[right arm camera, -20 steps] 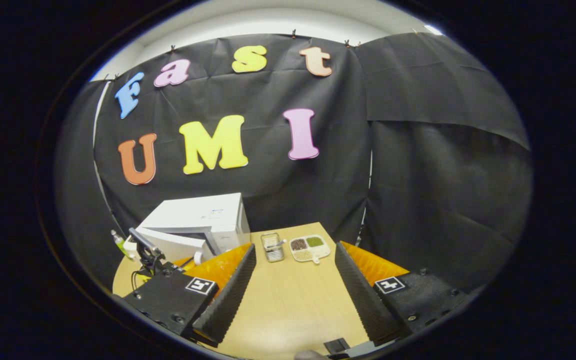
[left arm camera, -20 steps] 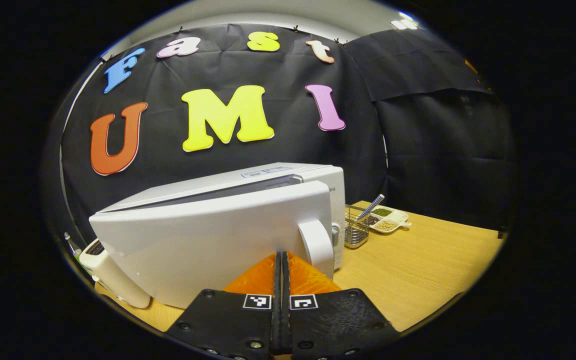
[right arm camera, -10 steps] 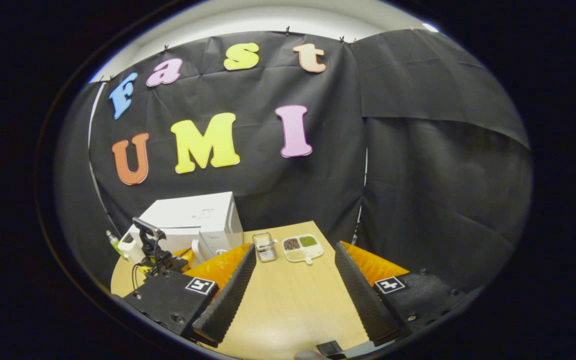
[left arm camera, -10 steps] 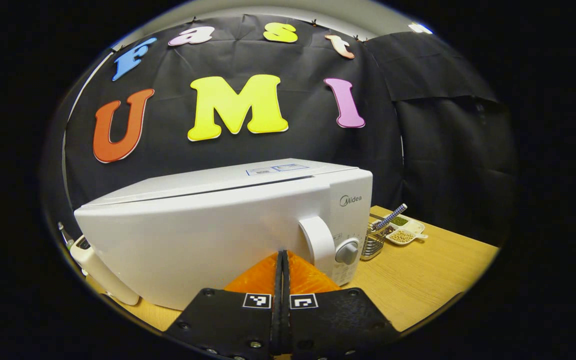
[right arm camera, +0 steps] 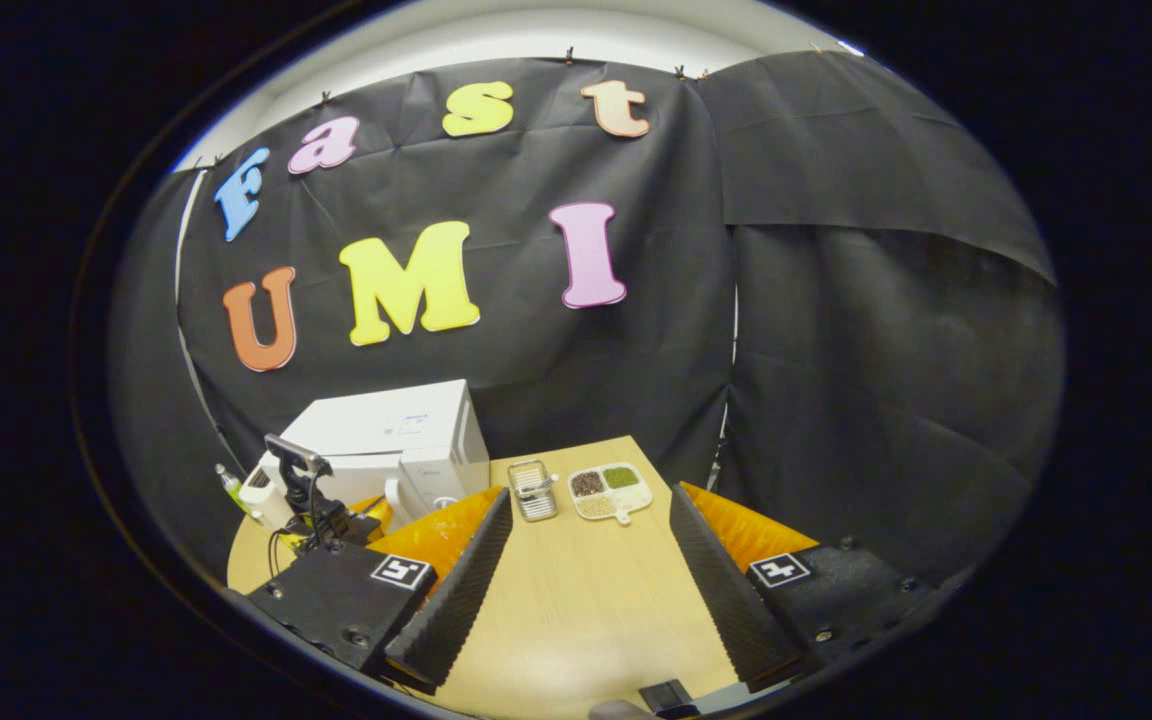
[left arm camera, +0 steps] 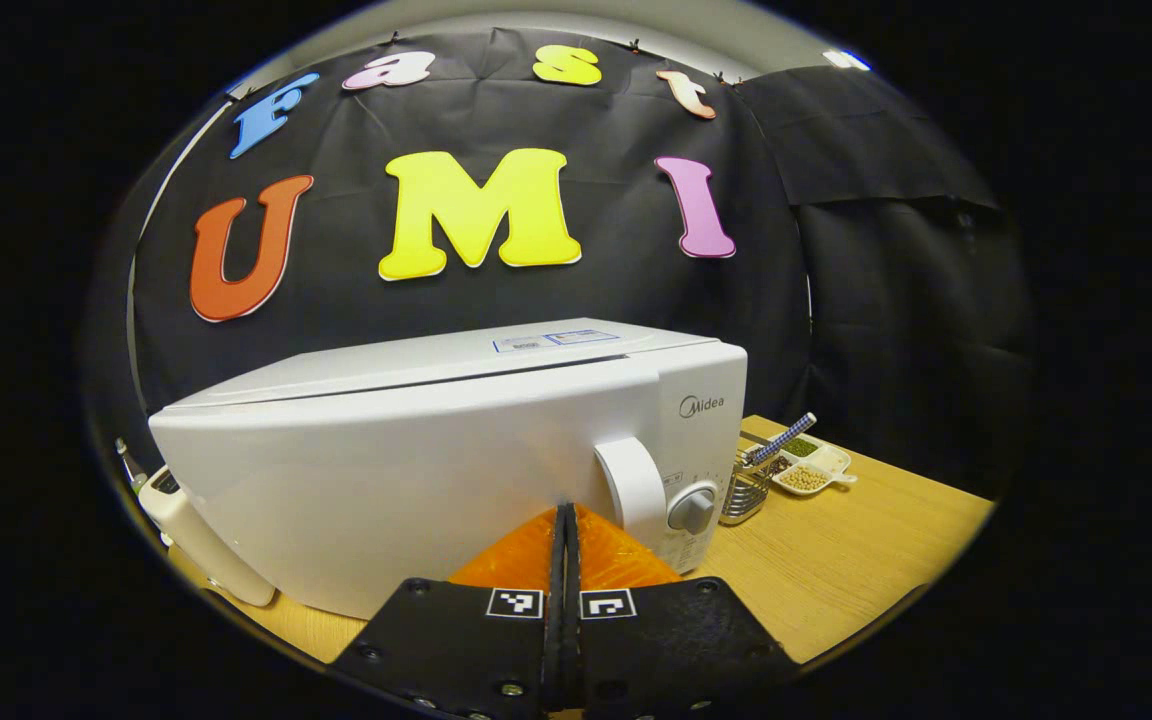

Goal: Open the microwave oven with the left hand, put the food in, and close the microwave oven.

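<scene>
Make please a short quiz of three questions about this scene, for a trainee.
1. True or false: the microwave door is shut.
2. Which gripper has its fingers apart? A) left gripper B) right gripper
3. Fill in: between the microwave and the tray of grains stands a wire ___.

Key: 1 true; 2 B; 3 basket.

Wire rack (left arm camera: 742,488) right of microwave (left arm camera: 456,450)
</scene>
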### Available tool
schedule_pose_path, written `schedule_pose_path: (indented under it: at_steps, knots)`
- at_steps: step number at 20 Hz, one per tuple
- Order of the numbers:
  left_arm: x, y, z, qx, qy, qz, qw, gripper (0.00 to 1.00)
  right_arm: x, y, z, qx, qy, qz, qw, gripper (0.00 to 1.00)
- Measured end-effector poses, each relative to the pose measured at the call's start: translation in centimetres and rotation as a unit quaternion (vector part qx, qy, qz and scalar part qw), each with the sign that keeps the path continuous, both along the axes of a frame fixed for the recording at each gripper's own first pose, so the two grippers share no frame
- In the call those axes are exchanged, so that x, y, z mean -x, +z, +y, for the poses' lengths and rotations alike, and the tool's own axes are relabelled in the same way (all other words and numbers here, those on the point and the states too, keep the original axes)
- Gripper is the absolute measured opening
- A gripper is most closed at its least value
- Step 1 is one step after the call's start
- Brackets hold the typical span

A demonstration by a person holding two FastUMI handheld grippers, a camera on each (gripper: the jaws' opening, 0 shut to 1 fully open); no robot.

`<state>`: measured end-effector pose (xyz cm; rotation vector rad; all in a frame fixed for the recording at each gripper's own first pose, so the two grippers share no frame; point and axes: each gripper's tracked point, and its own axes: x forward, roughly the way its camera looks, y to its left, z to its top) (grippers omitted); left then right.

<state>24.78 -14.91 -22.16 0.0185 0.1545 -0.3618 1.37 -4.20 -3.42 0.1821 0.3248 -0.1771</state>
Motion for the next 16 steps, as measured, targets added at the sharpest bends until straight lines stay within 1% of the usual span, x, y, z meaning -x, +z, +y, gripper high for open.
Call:
schedule_pose_path:
  at_steps: [1, 2, 3, 4, 5, 6, 7, 8, 9, 10, 11, 12, 13, 14, 15, 16]
  knots:
    - [-0.1, 0.1, 0.1, 0.001, -0.001, -0.002, 1.000, 0.00, 0.0, -0.1, 0.0, 0.000, 0.000, 0.001, 1.000, 0.92]
    - [-0.4, 0.1, 0.0, 0.001, -0.001, -0.002, 1.000, 0.00, -0.1, 0.0, 0.1, 0.000, 0.000, 0.000, 1.000, 1.00]
    - [-0.9, 0.2, -0.2, 0.001, -0.001, -0.005, 1.000, 0.00, 0.0, 0.0, 0.3, 0.000, 0.001, 0.001, 1.000, 1.00]
    - [-1.3, -0.2, -0.2, -0.010, 0.002, 0.018, 1.000, 0.00, -0.1, 0.1, 0.6, 0.002, 0.005, 0.003, 1.000, 0.92]
    - [-0.9, -0.1, -0.2, -0.008, 0.001, 0.013, 1.000, 0.00, -0.1, 0.2, 0.9, 0.003, 0.009, 0.002, 1.000, 1.00]
    - [-0.7, -0.3, 0.0, -0.017, 0.007, 0.016, 1.000, 0.00, -0.2, 0.5, 1.3, 0.004, 0.013, -0.002, 1.000, 0.92]
    - [-0.4, -0.9, 0.4, -0.026, 0.015, 0.022, 0.999, 0.00, -0.3, 0.6, 1.5, 0.003, 0.015, -0.004, 1.000, 1.00]
    - [0.2, -1.3, 0.8, -0.025, 0.022, 0.027, 0.999, 0.00, -0.5, 0.6, 1.9, 0.001, 0.019, -0.006, 1.000, 1.00]
    - [1.1, -1.7, 0.9, -0.017, 0.025, 0.033, 0.999, 0.00, -0.6, 0.3, 2.4, -0.001, 0.023, -0.005, 1.000, 0.92]
    - [1.7, -2.1, 1.7, -0.018, 0.038, 0.040, 0.998, 0.00, -0.6, 0.3, 2.8, -0.001, 0.028, -0.005, 1.000, 1.00]
    - [2.4, -2.6, 2.5, -0.028, 0.049, 0.041, 0.998, 0.00, -0.7, 0.2, 3.1, 0.000, 0.031, -0.006, 0.999, 1.00]
    - [3.1, -3.4, 3.0, -0.038, 0.047, 0.049, 0.997, 0.00, -0.7, 0.1, 3.4, 0.001, 0.035, -0.007, 0.999, 1.00]
    - [3.9, -4.2, 3.3, -0.040, 0.048, 0.062, 0.996, 0.32, -0.6, -0.1, 3.9, 0.002, 0.039, -0.006, 0.999, 0.92]
    - [5.5, -5.4, 4.0, -0.038, 0.050, 0.075, 0.995, 0.64, -0.6, -0.3, 4.4, 0.005, 0.046, -0.008, 0.999, 0.92]
    - [6.2, -5.0, 4.3, -0.033, 0.053, 0.081, 0.995, 0.96, -0.6, -0.5, 4.7, 0.013, 0.050, -0.008, 0.999, 1.00]
    - [7.3, -4.8, 4.8, -0.034, 0.057, 0.083, 0.994, 0.97, -0.6, -0.7, 5.1, 0.019, 0.056, -0.008, 0.998, 1.00]
